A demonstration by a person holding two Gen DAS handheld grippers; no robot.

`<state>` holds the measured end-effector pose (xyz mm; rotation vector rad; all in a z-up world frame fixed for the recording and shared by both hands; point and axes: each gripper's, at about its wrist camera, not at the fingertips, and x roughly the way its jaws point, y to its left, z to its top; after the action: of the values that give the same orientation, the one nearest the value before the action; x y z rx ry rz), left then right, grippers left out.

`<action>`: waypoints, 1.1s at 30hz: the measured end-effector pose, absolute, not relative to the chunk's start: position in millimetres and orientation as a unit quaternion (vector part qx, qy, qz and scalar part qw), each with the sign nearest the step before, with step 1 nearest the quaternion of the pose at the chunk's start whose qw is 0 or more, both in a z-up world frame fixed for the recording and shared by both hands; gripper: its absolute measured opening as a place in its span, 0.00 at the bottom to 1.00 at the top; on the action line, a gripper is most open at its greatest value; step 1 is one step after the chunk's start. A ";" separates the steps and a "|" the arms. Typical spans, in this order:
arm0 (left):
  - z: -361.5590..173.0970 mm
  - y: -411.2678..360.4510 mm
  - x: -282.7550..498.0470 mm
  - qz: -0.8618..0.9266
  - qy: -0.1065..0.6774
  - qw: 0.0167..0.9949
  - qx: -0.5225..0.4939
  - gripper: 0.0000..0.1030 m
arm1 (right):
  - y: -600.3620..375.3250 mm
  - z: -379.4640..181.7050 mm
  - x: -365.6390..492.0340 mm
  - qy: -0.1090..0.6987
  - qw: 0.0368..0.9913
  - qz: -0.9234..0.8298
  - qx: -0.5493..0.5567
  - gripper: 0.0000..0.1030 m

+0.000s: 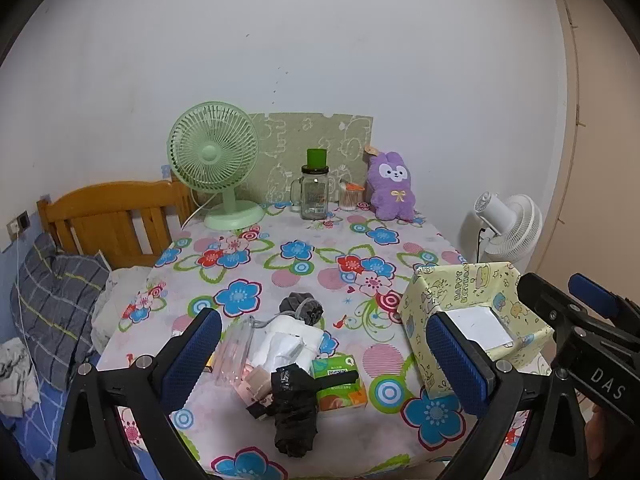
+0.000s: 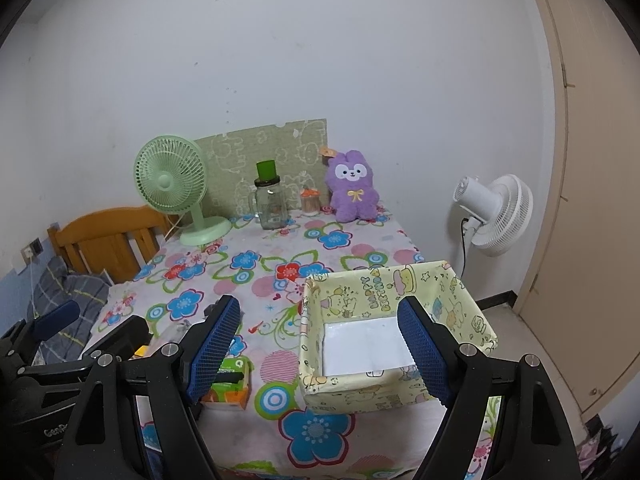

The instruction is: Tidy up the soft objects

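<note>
Both tongs spread wide, nothing held: left tongs (image 1: 322, 356) hover over the clutter, right tongs (image 2: 320, 346) hover over the pale yellow cartoon-print fabric box (image 2: 476, 308) with a white liner, empty as far as I see.

Soft items sit at the tabletop's near edge: crumpled black cloth bundle (image 1: 294, 412) closest to me, touching a green-orange tissue pack (image 1: 340, 384); small grey drawstring pouch (image 1: 301, 307) farther back. Beside them a white plastic case (image 1: 290, 340) and a clear plastic container (image 1: 234, 354).

My guess: black cloth is light, limp, will sag and drape, so I'd pinch the thick bunched middle, not a loose edge. Pouch is squashy; take it across the body. Tissue pack gives slightly, grip its flat sides.

Floral flower-print tablecloth (image 1: 256, 264) may drag or wrinkle if I scrape it. At the back: mint green desk fan (image 1: 214, 156), glass jar with green lid (image 1: 314, 190), purple plush bunny (image 1: 390, 188). White floor fan (image 2: 496, 210), wooden bed headboard (image 1: 108, 216) at left, plain white wall.
</note>
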<state>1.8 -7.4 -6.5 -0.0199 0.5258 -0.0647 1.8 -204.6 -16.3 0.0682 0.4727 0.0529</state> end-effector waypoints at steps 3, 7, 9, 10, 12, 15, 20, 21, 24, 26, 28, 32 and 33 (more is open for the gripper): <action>-6.3 -7.6 2.3 -0.033 0.260 0.965 -0.009 1.00 | -204.7 -15.0 2.8 0.233 0.971 0.026 0.034 0.81; -6.2 -9.3 1.8 -0.036 0.256 0.966 -0.004 1.00 | -206.4 -14.6 2.0 0.230 0.972 0.020 0.035 0.81; -5.6 -10.4 0.9 -0.040 0.255 0.966 -0.002 1.00 | -207.1 -13.8 0.9 0.228 0.973 0.018 0.038 0.81; -5.3 -10.9 1.1 -0.040 0.254 0.966 -0.001 1.00 | -206.8 -13.3 0.5 0.228 0.973 0.019 0.039 0.81; -5.6 -11.7 1.3 -0.039 0.255 0.966 0.000 1.00 | -206.2 -12.8 1.3 0.230 0.972 0.021 0.039 0.81; -5.3 -9.9 2.7 -0.036 0.259 0.965 -0.002 1.00 | -204.3 -12.9 1.4 0.230 0.972 0.023 0.036 0.81; -5.7 -6.5 4.4 -0.032 0.262 0.965 -0.005 1.00 | -203.5 -12.3 1.8 0.229 0.972 0.023 0.035 0.81; -5.9 -5.7 5.0 -0.030 0.263 0.964 -0.006 1.00 | -203.1 -12.1 1.9 0.230 0.972 0.023 0.035 0.81; -6.8 -4.2 7.3 -0.033 0.268 0.963 -0.012 1.00 | -202.4 -11.7 2.2 0.230 0.972 0.023 0.037 0.81; -7.3 -3.6 8.1 -0.033 0.269 0.963 -0.013 1.00 | -201.5 -11.8 2.9 0.229 0.972 0.023 0.039 0.81; -7.6 -3.1 8.7 -0.033 0.269 0.963 -0.011 1.00 | -200.5 -12.7 3.5 0.229 0.972 0.019 0.038 0.81; -9.4 -3.1 10.6 -0.031 0.270 0.962 -0.010 1.00 | -198.5 -14.6 6.4 0.232 0.972 0.019 0.038 0.81; -10.3 -3.0 11.5 -0.031 0.270 0.962 -0.010 1.00 | -197.7 -15.2 7.5 0.233 0.972 0.019 0.038 0.81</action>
<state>11.5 -3.0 -10.3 -0.0209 0.5469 -0.0626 7.5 -197.7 -15.2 0.0763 0.4698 0.0384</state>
